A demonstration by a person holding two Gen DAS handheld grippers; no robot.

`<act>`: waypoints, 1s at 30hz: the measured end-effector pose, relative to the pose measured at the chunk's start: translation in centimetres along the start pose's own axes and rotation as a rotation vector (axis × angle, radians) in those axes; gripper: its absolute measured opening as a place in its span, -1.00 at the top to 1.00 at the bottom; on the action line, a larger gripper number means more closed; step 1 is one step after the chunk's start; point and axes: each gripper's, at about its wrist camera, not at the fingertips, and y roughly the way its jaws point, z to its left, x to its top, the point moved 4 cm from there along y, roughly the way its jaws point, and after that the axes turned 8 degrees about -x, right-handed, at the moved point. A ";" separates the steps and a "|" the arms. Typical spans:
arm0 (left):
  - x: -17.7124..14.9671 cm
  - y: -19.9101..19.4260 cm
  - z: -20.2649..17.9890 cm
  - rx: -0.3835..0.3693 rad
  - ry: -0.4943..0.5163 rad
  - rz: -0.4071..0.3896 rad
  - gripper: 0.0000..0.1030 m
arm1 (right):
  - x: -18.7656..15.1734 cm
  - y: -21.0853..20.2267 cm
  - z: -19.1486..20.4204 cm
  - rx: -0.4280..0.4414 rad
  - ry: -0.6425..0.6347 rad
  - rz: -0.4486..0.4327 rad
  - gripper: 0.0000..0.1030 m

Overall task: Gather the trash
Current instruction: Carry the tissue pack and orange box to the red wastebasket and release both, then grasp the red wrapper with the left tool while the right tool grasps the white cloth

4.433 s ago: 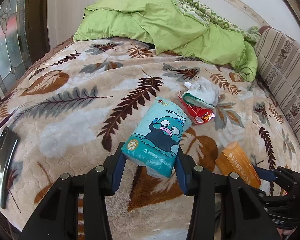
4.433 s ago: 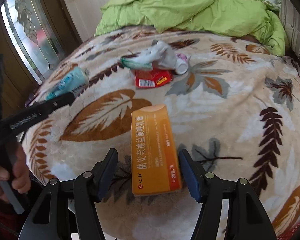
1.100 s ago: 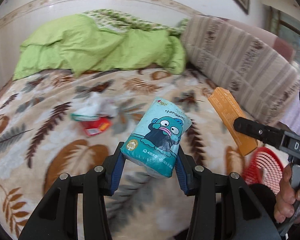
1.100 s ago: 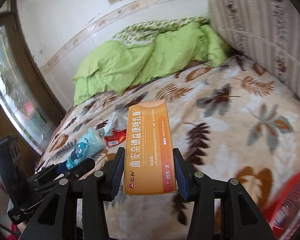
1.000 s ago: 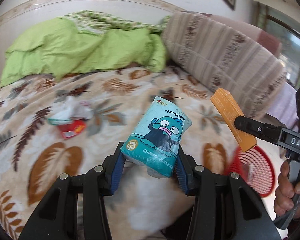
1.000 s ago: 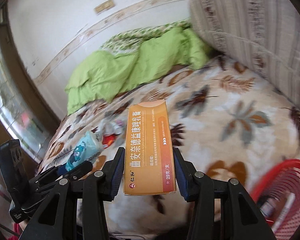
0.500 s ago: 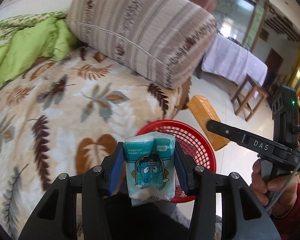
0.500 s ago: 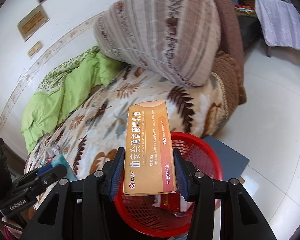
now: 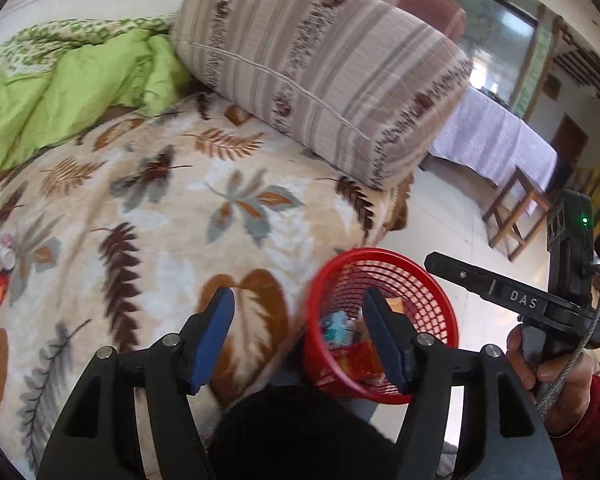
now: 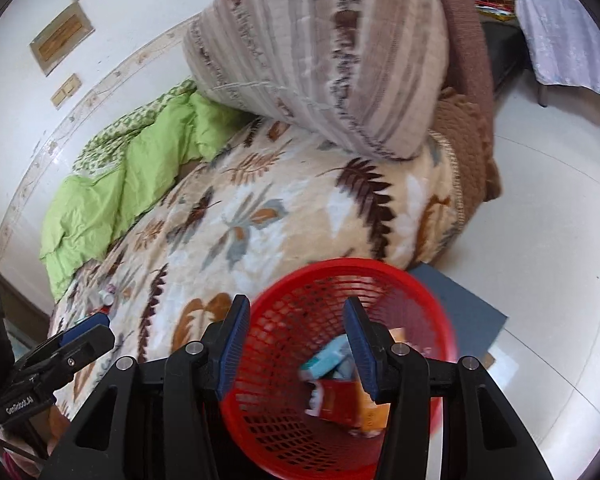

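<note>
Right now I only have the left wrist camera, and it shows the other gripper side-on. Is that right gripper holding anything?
Observer: No. The right wrist view shows the right gripper above the red basket, jaws apart, nothing between them.
Operator: Then where is the orange box?
Observer: The orange box lies in the bottom of the basket, next to a red packet.
Operator: Anything on the floor near the basket?
Observer: A flat dark blue-grey sheet lies on the floor behind the basket, and the rim hides its near edge.
</note>
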 end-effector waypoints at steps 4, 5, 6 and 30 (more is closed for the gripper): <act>-0.5 -2.6 3.3 0.065 -0.035 -0.036 -0.30 | 0.1 1.1 5.1 0.071 -0.093 0.016 0.00; -0.6 -3.3 4.2 0.083 -0.047 -0.046 -0.31 | 0.1 1.4 6.3 0.084 -0.110 0.019 -0.01; -0.8 -4.1 5.3 0.100 -0.063 -0.059 -0.32 | 0.0 1.7 7.4 0.096 -0.128 0.022 -0.02; -7.9 -18.6 33.2 0.534 -0.627 -0.314 -0.36 | -5.3 14.8 39.9 0.338 -0.551 0.151 -0.10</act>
